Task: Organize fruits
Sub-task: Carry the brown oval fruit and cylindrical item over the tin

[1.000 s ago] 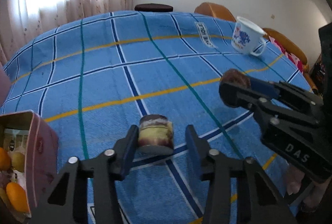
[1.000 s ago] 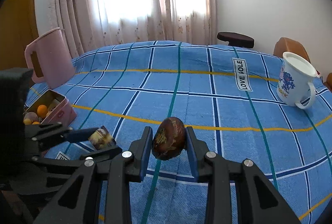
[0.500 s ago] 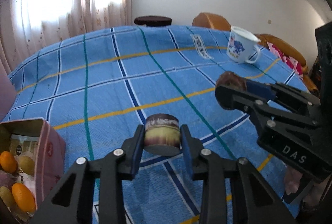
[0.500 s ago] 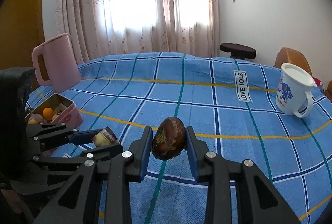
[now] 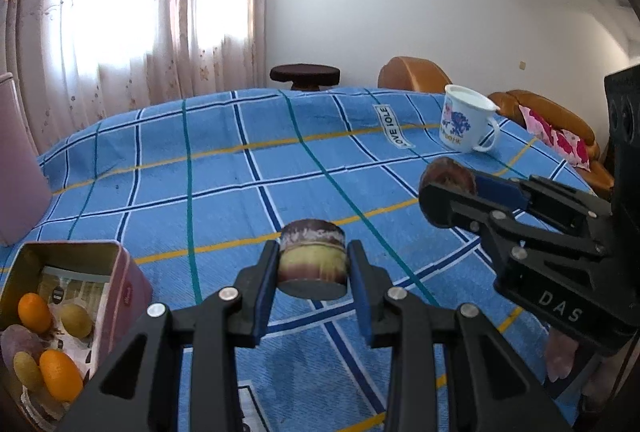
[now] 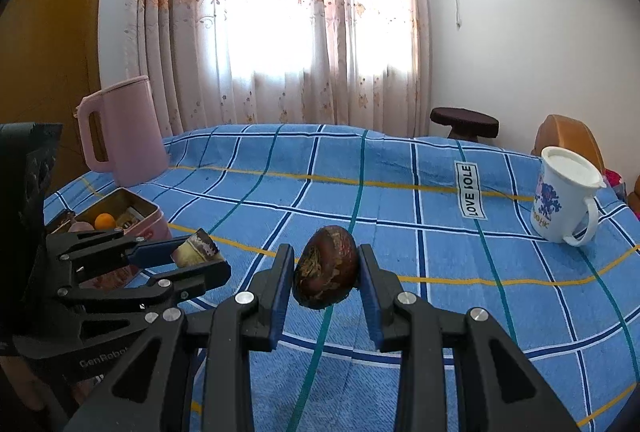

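My left gripper [image 5: 313, 268] is shut on a short cylindrical fruit piece [image 5: 312, 258], yellow with a dark purple top, held above the blue checked tablecloth. It also shows in the right wrist view [image 6: 197, 252]. My right gripper [image 6: 325, 278] is shut on a dark brown oval fruit [image 6: 326, 272], held above the cloth; it shows in the left wrist view [image 5: 448, 176] at the right. A pink tin box [image 5: 120, 272] at the lower left holds orange and yellow fruits [image 5: 34, 312].
A white mug with a blue print [image 6: 564, 204] stands at the right. A pink jug [image 6: 124, 128] stands at the back left, beyond the tin [image 6: 150, 222]. A dark stool [image 6: 464, 120] and orange chairs [image 5: 416, 74] stand past the table's far edge.
My left gripper closed on the cylindrical fruit piece and lifted it off the cloth. Both grippers rose. The right gripper kept its hold on the brown fruit.
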